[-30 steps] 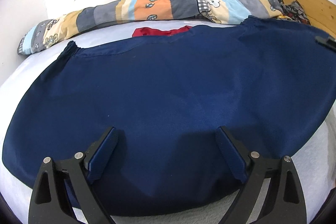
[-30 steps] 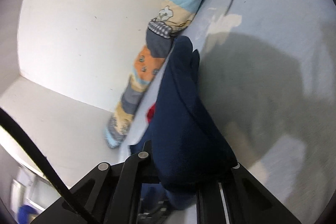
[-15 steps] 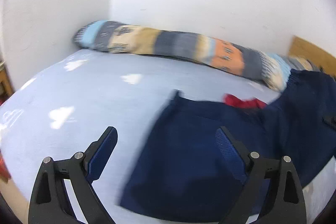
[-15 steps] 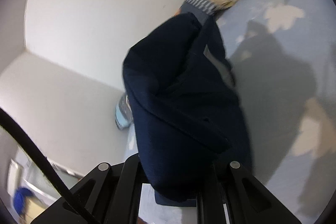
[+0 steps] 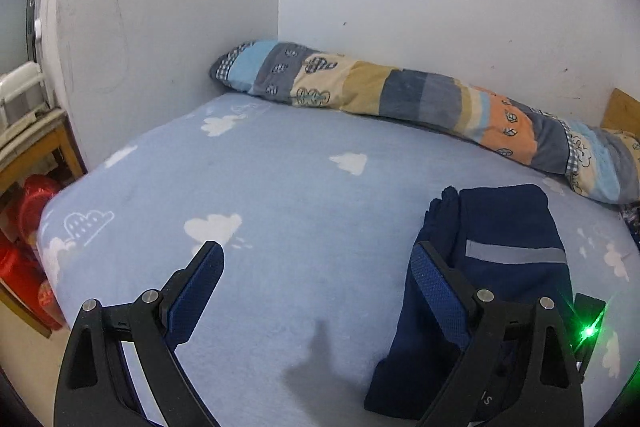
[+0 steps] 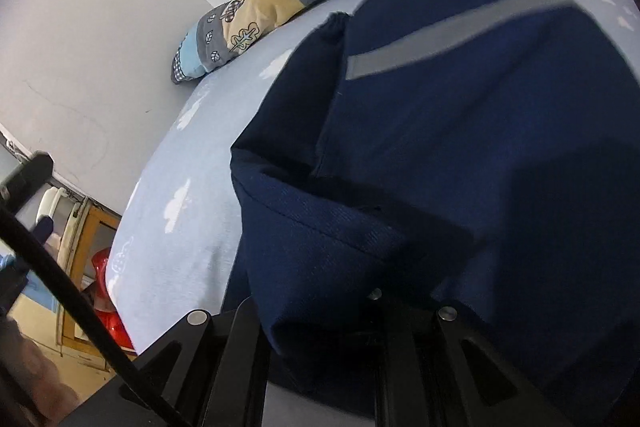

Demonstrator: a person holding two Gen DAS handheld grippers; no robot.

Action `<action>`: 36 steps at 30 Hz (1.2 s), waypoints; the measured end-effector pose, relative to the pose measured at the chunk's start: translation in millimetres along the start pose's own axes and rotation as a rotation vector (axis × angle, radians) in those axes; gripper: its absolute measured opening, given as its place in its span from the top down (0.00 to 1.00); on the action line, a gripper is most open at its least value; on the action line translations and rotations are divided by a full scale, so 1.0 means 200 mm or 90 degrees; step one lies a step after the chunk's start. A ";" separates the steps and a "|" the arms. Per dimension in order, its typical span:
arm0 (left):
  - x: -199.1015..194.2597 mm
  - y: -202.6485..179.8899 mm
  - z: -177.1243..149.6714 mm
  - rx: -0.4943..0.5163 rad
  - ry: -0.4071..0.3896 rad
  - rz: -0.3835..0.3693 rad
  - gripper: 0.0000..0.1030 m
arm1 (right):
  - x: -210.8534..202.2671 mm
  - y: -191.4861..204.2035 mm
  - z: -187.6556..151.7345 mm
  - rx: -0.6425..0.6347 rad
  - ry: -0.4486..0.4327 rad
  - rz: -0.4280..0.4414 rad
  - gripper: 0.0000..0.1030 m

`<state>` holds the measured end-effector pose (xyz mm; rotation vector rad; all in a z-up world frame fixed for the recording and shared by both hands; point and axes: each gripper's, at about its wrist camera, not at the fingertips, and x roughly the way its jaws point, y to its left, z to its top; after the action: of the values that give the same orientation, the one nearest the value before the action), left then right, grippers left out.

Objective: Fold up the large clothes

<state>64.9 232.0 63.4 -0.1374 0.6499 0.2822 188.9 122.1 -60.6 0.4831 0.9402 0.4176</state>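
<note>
Folded over now, navy garment (image 5: pixel 508 267) stays pinched in right tool (image 6: pixel 320 311) (left tool (image 5: pixel 316 283) wide, empty).

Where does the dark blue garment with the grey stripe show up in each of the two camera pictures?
Left wrist view: lower right, the dark blue garment lies folded on the bed.
Right wrist view: it fills the centre and right.
Shared landmark: the patchwork bolster along the wall.

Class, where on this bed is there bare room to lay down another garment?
Free: the blue bedsheet between the wall corner, the patchwork bolster and the folded navy garment. Crowded: the right side, where that garment lies in the right hand-held gripper.
</note>
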 end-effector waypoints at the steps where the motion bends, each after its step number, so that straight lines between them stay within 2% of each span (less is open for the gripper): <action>1: 0.01 0.00 0.00 -0.001 0.004 -0.002 0.09 | -0.01 0.01 0.00 -0.005 -0.002 0.001 0.90; 4: 0.01 -0.01 0.01 0.004 0.007 0.003 0.09 | -0.05 0.02 0.03 -0.009 -0.011 0.019 0.90; 6: 0.01 -0.02 0.01 -0.002 0.006 0.002 0.09 | -0.09 0.09 0.02 -0.051 -0.025 0.010 0.90; 8: 0.01 -0.03 0.01 -0.008 0.010 -0.010 0.09 | -0.07 0.16 -0.02 -0.118 -0.016 -0.019 0.90; 11: 0.03 -0.05 0.00 -0.006 0.021 -0.015 0.09 | 0.03 0.20 -0.11 -0.242 0.018 -0.097 0.87; 14: 0.04 -0.05 0.00 -0.002 0.022 -0.013 0.09 | 0.03 0.31 -0.21 -0.382 0.015 -0.159 0.70; 15: 0.04 -0.05 0.00 -0.006 0.022 -0.014 0.09 | 0.02 0.34 -0.24 -0.412 0.028 -0.159 0.59; 16: 0.04 -0.04 0.01 -0.011 0.024 -0.017 0.09 | 0.00 0.34 -0.26 -0.429 0.046 -0.136 0.48; 18: 0.05 -0.03 0.01 -0.027 0.029 -0.030 0.09 | -0.08 0.35 -0.32 -0.458 0.075 -0.071 0.42; 20: 0.05 -0.03 0.01 -0.037 0.033 -0.047 0.09 | -0.18 0.30 -0.33 -0.452 0.083 -0.026 0.42; 21: 0.05 -0.03 0.00 -0.039 0.035 -0.053 0.09 | -0.24 0.24 -0.30 -0.425 0.103 0.015 0.44; 23: 0.06 -0.05 0.00 -0.033 0.041 -0.066 0.09 | -0.35 0.12 -0.27 -0.370 0.115 0.052 0.52; 25: 0.07 -0.10 -0.02 -0.025 0.053 -0.092 0.09 | -0.46 0.00 -0.15 -0.320 0.090 0.047 0.72; 27: 0.08 -0.16 -0.03 -0.022 0.063 -0.132 0.09 | -0.58 -0.13 -0.04 -0.263 0.050 0.037 0.80; 29: 0.09 -0.24 -0.05 -0.019 0.078 -0.200 0.09 | -0.64 -0.17 0.05 -0.243 0.010 -0.003 0.87; 31: 0.10 -0.34 -0.09 -0.007 0.098 -0.275 0.09 | -0.65 -0.21 0.11 -0.238 -0.019 -0.035 0.89; 33: 0.12 -0.43 -0.13 0.016 0.116 -0.320 0.14 | -0.61 -0.27 0.11 -0.203 -0.019 -0.012 0.89; 35: 0.16 -0.54 -0.20 0.065 0.143 -0.336 0.17 | -0.56 -0.32 0.10 -0.194 0.007 0.001 0.89; 36: 0.19 -0.57 -0.24 0.092 0.158 -0.318 0.17 | -0.52 -0.32 0.07 -0.201 0.028 0.001 0.89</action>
<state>100.5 122.0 6.9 -0.1921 0.8546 -0.2670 155.0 12.3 -20.7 0.1875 0.8959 0.5690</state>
